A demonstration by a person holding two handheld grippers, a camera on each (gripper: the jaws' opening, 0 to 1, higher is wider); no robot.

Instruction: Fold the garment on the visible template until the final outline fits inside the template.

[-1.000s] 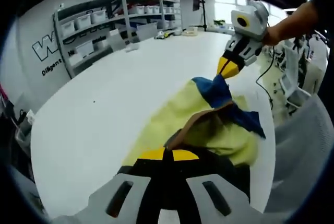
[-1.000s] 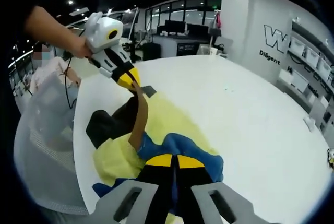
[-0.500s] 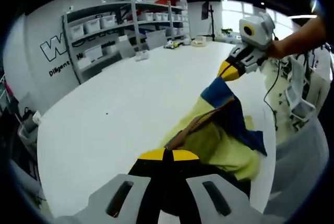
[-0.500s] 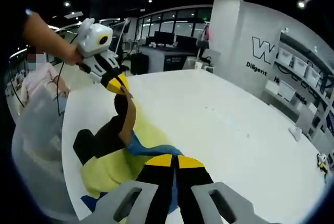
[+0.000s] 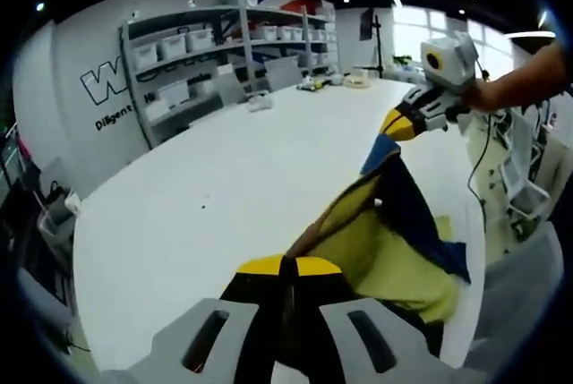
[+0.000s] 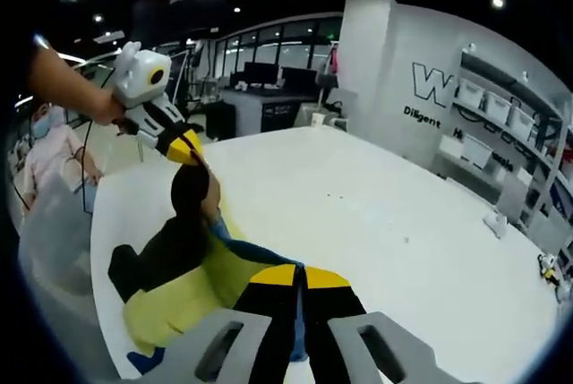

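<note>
Left gripper view: your left gripper [image 5: 281, 267] was clamped on the garment [image 5: 394, 250]; right gripper [image 5: 400, 124] pinched its blue corner, cloth lifted off the table [image 5: 224, 178]; template hidden.

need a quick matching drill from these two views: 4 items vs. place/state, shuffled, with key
Items:
1. left hand-held gripper
2. right hand-held gripper
3. garment
4. shelves with bins

Place or state:
A. against the wall with lettering, beyond the white table
B. shut on a black and brown part of the cloth
C. shut on a blue corner of the cloth
D. lifted between two grips, its lower part bunched at the table edge

Pairs: 1-B, 2-C, 3-D, 4-A
</note>
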